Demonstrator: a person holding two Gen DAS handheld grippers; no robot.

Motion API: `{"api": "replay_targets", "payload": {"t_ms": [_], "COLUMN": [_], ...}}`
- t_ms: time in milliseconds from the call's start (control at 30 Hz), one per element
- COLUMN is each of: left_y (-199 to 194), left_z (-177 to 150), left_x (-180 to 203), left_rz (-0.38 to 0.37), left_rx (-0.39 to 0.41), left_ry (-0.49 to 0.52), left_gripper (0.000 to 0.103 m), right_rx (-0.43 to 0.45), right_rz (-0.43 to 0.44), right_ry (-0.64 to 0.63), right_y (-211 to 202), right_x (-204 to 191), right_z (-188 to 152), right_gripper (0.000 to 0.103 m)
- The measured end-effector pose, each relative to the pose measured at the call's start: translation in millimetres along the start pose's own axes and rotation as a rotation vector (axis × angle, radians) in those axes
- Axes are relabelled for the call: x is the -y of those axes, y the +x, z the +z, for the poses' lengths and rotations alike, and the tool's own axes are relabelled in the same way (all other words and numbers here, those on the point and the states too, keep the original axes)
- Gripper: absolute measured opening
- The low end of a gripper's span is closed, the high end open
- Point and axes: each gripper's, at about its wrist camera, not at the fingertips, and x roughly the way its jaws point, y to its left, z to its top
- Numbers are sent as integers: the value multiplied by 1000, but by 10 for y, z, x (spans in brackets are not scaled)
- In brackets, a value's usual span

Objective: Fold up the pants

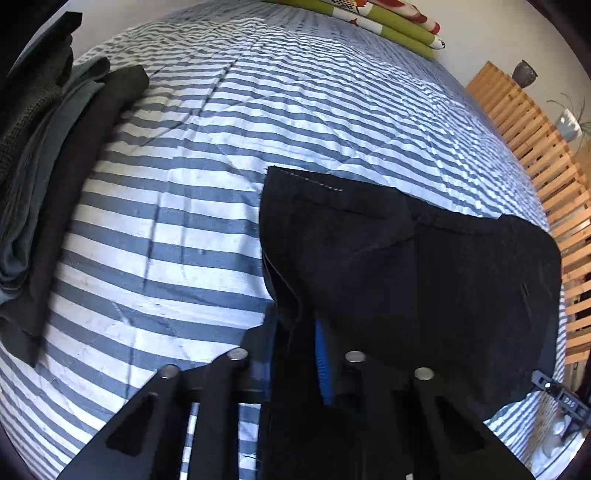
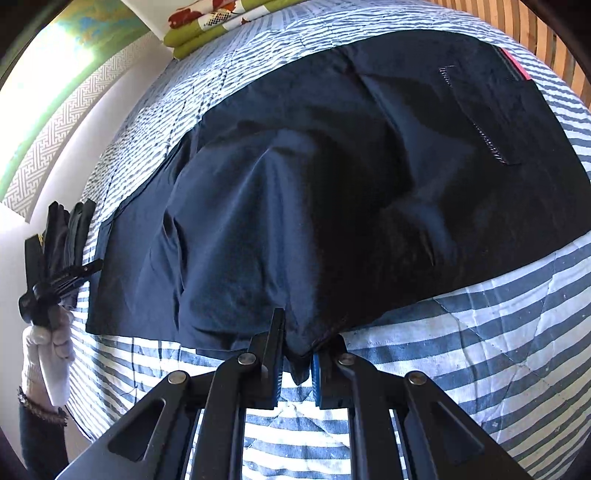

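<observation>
The pants [image 2: 332,192] lie spread on the bed [image 2: 498,350], dark navy against the blue-and-white striped quilt, and I judge them light, limp and a little slick: the cloth has a faint sheen and drapes into soft ridges where I lift it, so it will sag and slide, not hold a crease by itself. The best hold is on hems, seams or the waistband, where the layers are doubled and a pinch will not slip.

My right hand-held gripper [image 2: 297,363] is clenched on a pinch of the near edge, the cloth bunched between its blue pads [image 2: 318,380] and tented up from the quilt. My left hand-held gripper [image 1: 295,354] has dark cloth hanging down between its fingers and seems to grasp the pants at another edge; the jaws look closed on it, though the fabric hides most of the gap. In the right view I see that gripper held off the bed's side in a white-gloved hand [image 2: 44,354].

To look at, the pants show a back pocket outlined in pale stitching [image 2: 491,147], a small red tab [image 2: 517,66] near the far edge, and a stitched hem [image 1: 314,181] in the left view. A stack of folded clothes [image 1: 44,184] sits well apart at the bed's left, and a green floral pillow [image 2: 207,26] lies at the far end
</observation>
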Motion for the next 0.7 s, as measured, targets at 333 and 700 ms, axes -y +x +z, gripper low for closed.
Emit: {"api": "replay_targets", "payload": {"t_ms": [333, 700], "left_y": [-452, -1575], "left_z": [-100, -552], "left_x": [-48, -558], "left_rz": [-54, -23], "left_rx": [91, 145], "left_ry": [-28, -11], "left_gripper": [6, 3], "right_rx": [21, 34], "right_rz": [3, 48], "right_ry": [-3, -55], "right_y": [-78, -366], "right_x": [-18, -452], "right_z": [-25, -286], "right_gripper": [11, 9]}}
